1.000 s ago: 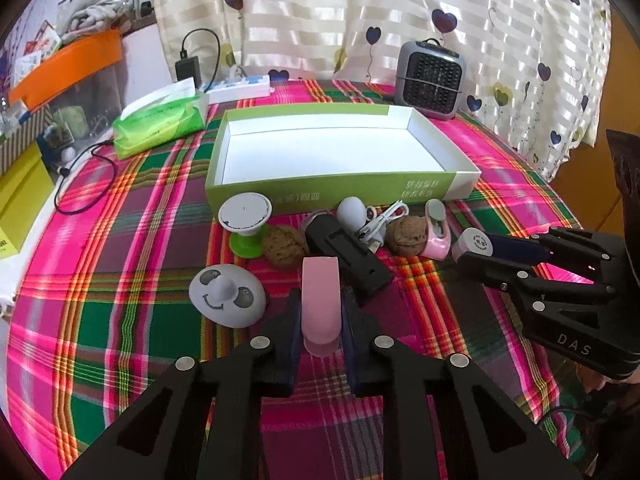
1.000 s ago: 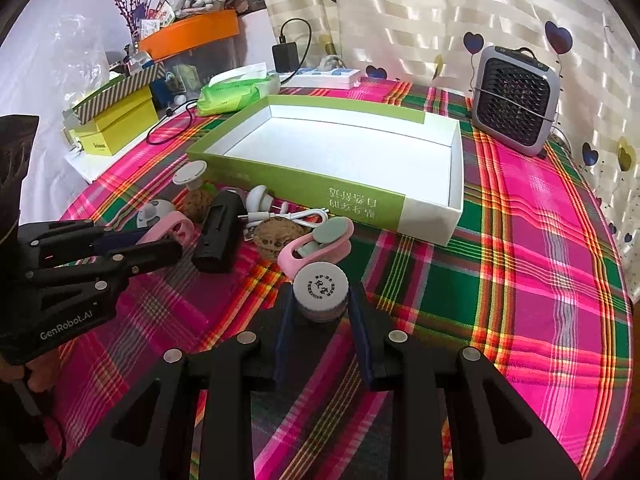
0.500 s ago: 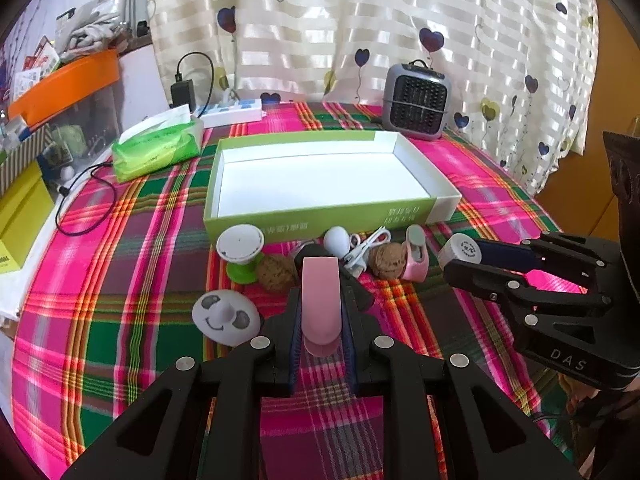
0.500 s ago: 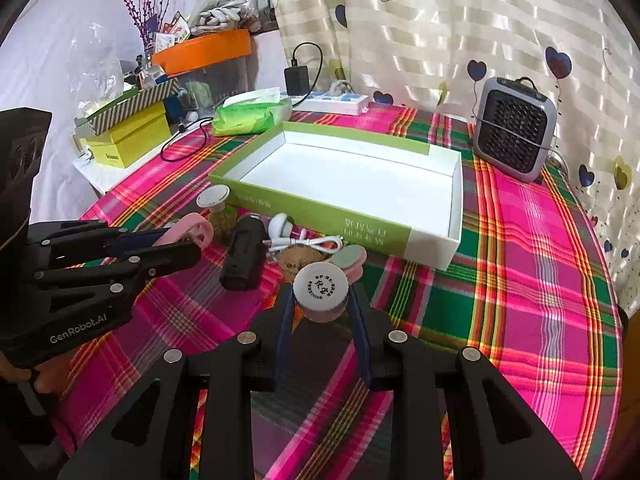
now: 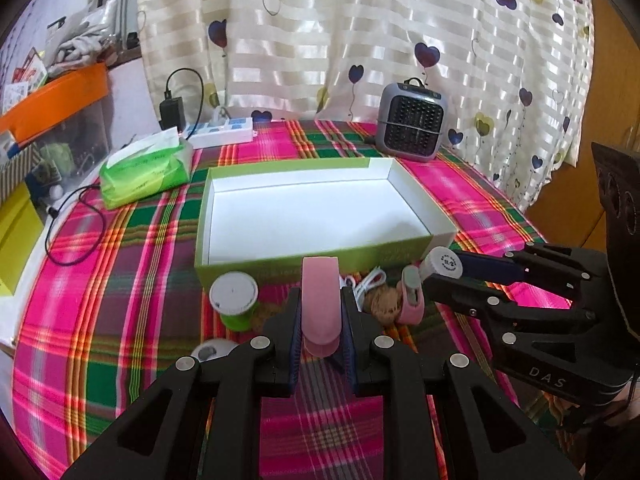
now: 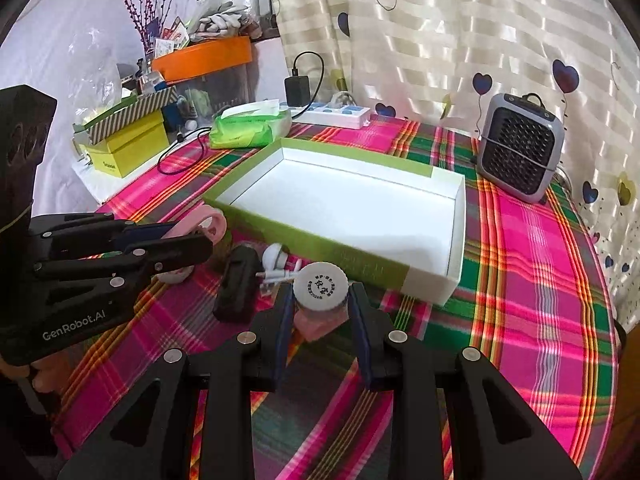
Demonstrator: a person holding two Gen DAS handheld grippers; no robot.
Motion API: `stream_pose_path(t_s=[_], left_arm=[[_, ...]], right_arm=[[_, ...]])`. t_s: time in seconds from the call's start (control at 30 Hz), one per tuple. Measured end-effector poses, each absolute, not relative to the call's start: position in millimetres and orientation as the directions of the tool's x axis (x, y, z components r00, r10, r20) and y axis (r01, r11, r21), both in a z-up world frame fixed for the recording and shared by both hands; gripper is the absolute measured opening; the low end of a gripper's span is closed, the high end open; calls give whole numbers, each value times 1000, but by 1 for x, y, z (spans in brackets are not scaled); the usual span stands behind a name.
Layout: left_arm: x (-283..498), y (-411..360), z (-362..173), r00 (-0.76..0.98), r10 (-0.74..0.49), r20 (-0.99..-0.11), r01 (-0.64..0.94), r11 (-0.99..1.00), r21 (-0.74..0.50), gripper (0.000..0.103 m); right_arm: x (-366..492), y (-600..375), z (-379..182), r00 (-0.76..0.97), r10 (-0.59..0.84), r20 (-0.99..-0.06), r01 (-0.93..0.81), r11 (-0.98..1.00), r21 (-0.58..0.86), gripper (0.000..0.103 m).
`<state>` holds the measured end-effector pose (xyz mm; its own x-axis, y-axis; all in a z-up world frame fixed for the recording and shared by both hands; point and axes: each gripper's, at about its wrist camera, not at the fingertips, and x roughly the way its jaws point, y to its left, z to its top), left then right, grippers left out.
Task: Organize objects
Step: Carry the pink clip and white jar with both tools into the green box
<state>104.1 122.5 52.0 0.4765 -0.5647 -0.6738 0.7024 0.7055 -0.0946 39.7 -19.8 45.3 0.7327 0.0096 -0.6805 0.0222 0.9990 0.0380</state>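
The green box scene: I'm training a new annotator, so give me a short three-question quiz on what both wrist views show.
1. True or false: the green box already holds some of the items.
2. Which tongs hold the white-capped bottle?
A. left tongs
B. right tongs
C. neither
3. Fill in: the left tongs are shut on a ____ clip-shaped item.

Key
1. False: its white floor is bare, and the black device, white earphones and other small items lie on the plaid cloth beside its near wall.
2. B.
3. pink.
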Motion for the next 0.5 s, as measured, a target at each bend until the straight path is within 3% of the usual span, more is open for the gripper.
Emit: stream_pose_path(t_s=[0.5], left_arm=[[149, 90, 57, 482, -562, -673, 712, 699, -74, 16]], right_arm=[[91, -39, 51, 728, 3, -686, 17, 1000, 22, 29]])
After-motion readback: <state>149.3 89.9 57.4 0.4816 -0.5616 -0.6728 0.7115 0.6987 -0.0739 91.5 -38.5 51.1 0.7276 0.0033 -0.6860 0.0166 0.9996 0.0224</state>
